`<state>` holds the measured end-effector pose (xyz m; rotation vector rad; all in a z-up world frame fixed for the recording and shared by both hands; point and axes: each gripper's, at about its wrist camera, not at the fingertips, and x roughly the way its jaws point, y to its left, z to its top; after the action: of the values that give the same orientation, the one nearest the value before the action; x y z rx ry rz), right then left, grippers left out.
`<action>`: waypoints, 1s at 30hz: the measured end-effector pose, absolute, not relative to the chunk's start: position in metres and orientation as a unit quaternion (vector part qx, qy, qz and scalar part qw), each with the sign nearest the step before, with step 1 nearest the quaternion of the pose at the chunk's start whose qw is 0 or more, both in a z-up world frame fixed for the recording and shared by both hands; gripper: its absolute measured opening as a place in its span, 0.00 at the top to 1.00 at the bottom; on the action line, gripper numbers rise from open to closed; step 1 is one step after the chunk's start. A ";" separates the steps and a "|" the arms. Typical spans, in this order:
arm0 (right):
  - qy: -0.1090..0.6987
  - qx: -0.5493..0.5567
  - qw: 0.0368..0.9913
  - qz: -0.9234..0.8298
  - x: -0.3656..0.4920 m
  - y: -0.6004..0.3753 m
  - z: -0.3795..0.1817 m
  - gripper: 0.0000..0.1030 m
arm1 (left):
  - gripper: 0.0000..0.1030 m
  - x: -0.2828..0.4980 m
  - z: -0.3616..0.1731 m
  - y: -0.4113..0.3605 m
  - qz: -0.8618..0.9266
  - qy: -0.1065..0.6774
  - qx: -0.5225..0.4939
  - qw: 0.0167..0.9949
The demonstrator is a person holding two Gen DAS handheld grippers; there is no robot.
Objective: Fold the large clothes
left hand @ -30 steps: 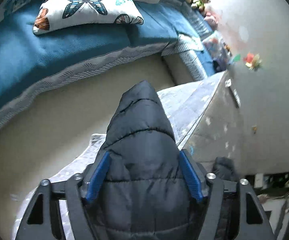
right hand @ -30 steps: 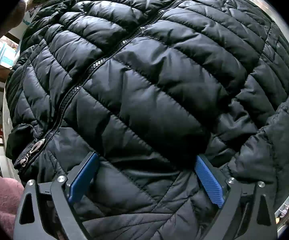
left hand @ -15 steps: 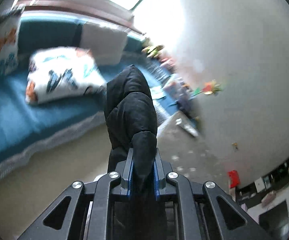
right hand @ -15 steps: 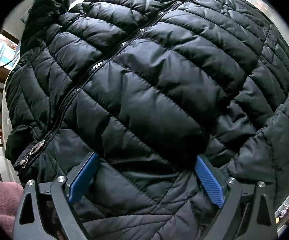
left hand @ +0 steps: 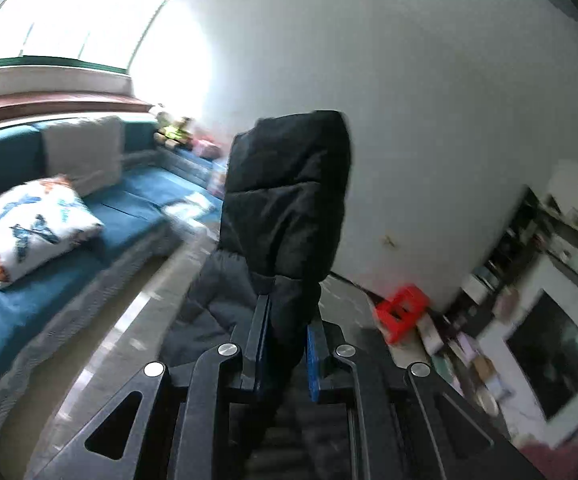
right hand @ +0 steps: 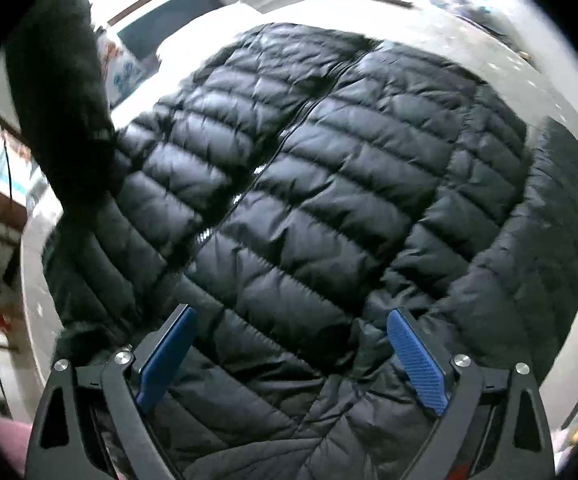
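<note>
Jacket (right hand: 309, 208), black and quilted, is spread zip-up on the pale bench (right hand: 501, 60). One sleeve (left hand: 285, 196) is pinched between the nearly closed jaws of the left tool (left hand: 285, 344) and held raised. The right tool (right hand: 289, 356) is held wide open above the hem, nothing gripped.

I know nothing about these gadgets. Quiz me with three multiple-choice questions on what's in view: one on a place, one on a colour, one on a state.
1. Where is the butterfly cushion?
A. on the blue sofa
B. on the floor
C. on the jacket

2. What colour is the puffer jacket?
A. red
B. black
C. white

3. How is the left gripper?
A. wide open
B. clamped on the jacket sleeve
C. holding a cushion

Answers: 1 A, it rests on the seat. 2 B, its quilting is black. 3 B, fabric is pinched between the pads.
</note>
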<state>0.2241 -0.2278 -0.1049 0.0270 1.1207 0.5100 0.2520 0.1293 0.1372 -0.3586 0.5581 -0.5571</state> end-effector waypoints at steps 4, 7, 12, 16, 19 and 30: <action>0.515 0.045 0.827 0.221 0.213 -0.248 -0.097 0.00 | 0.85 0.215 0.110 0.059 -0.322 0.309 -0.155 0.882; 0.513 0.082 0.828 0.211 0.202 -0.263 -0.099 0.00 | 0.85 0.187 0.078 0.000 -0.358 0.353 -0.132 0.854; 0.524 0.120 0.822 0.186 0.187 -0.283 -0.115 0.00 | 0.84 0.135 -0.001 -0.100 -0.390 0.443 -0.065 0.804; 0.543 0.127 0.815 0.157 0.168 -0.302 -0.133 0.00 | 0.81 0.102 -0.072 -0.163 -0.374 0.513 0.021 0.773; 0.555 0.112 0.814 0.131 0.156 -0.315 -0.140 0.00 | 0.76 0.086 -0.107 -0.180 -0.355 0.540 0.053 0.761; 0.517 0.134 0.837 0.122 0.131 -0.348 -0.102 0.00 | 0.27 0.088 -0.073 -0.151 -0.356 0.504 0.064 0.785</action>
<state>0.1313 -0.3484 -0.1022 0.2836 1.0934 0.2584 0.0880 -0.1513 -0.0727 0.1370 1.0863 -0.7683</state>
